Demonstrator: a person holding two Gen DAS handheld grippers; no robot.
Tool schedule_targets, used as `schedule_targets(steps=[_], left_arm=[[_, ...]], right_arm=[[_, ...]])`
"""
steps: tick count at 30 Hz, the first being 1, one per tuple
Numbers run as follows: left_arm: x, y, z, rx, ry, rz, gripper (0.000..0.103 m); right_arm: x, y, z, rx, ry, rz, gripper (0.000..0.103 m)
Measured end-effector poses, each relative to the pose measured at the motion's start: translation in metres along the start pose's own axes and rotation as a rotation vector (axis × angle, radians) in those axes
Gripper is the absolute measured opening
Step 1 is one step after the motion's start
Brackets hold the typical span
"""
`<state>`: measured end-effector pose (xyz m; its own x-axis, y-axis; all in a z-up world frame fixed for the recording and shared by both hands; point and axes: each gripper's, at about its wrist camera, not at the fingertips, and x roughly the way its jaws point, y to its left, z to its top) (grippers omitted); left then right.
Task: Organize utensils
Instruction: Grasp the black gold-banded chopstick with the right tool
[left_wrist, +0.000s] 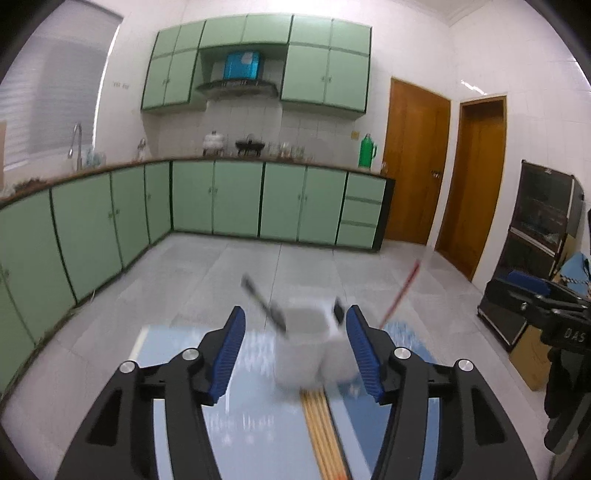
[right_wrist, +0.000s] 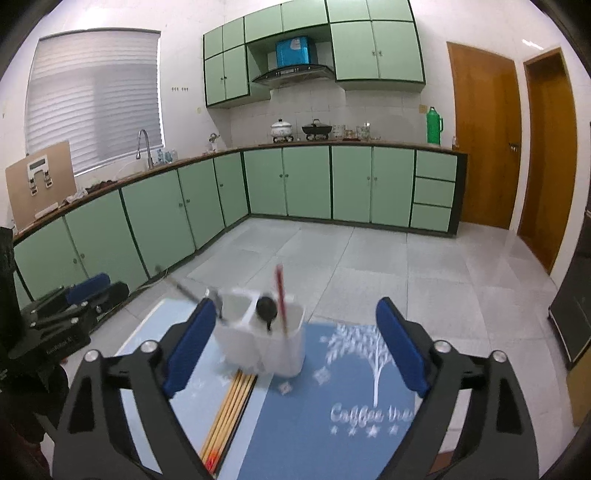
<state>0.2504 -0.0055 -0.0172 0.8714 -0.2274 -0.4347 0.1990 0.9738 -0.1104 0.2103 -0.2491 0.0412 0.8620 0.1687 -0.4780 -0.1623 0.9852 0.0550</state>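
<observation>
Both the left gripper (left_wrist: 295, 347) and right gripper (right_wrist: 295, 343) are spread apart, empty. The white utensil caddy (right_wrist: 264, 341) is motion-blurred; the chopsticks (right_wrist: 231, 410) run partly beneath a finger.

Motion-blurred at lower centre: holder (left_wrist: 312, 347) and its utensils (left_wrist: 264, 306), kinds unreadable. Chopsticks (left_wrist: 325, 435) cut off by bottom edge. Mat lettering (right_wrist: 371, 413) partly hidden behind right finger.

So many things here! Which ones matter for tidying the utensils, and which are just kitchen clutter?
For the job:
white utensil holder
black ladle
red chopstick
wooden chopsticks
left gripper
right gripper

Just lying about:
green thermos
white pot
black wok
blue placemat
</observation>
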Motion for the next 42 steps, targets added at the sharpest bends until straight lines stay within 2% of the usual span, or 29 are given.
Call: schedule_targets(steps=[3,11,16,22,27,29,32,42], left_arm=[[-0.007,0.003,-0.033,-0.003,0.052,0.026,0.061],[-0.008,0.011,-0.107,0.010,0.201,0.055,0.063],[-0.005,0.015,-0.142,0.009,0.264,0.070,0.063],[0.000,0.018,-0.177,0.022,0.316,0.089,0.063],[0.004,0.022,-0.192,0.009,0.363,0.092,0.063],[0.004,0.023,-0.195,0.002,0.375,0.092,0.063],[0.004,0.025,-0.195,-0.008,0.378,0.091,0.065],[0.008,0.025,-0.197,-0.001,0.395,0.088,0.067]], right_arm=[[-0.007,0.009,-0.034,0.002,0.030,-0.023,0.090],[-0.006,0.033,-0.120,0.062,0.163,-0.006,0.090],[0.000,0.050,-0.159,0.084,0.222,0.017,0.090],[0.006,0.061,-0.190,0.062,0.271,0.015,0.090],[0.014,0.071,-0.206,0.032,0.315,0.000,0.090],[0.018,0.076,-0.213,0.027,0.339,-0.001,0.085],[0.025,0.083,-0.221,0.005,0.374,-0.010,0.083],[0.039,0.092,-0.225,-0.021,0.425,-0.024,0.079]])
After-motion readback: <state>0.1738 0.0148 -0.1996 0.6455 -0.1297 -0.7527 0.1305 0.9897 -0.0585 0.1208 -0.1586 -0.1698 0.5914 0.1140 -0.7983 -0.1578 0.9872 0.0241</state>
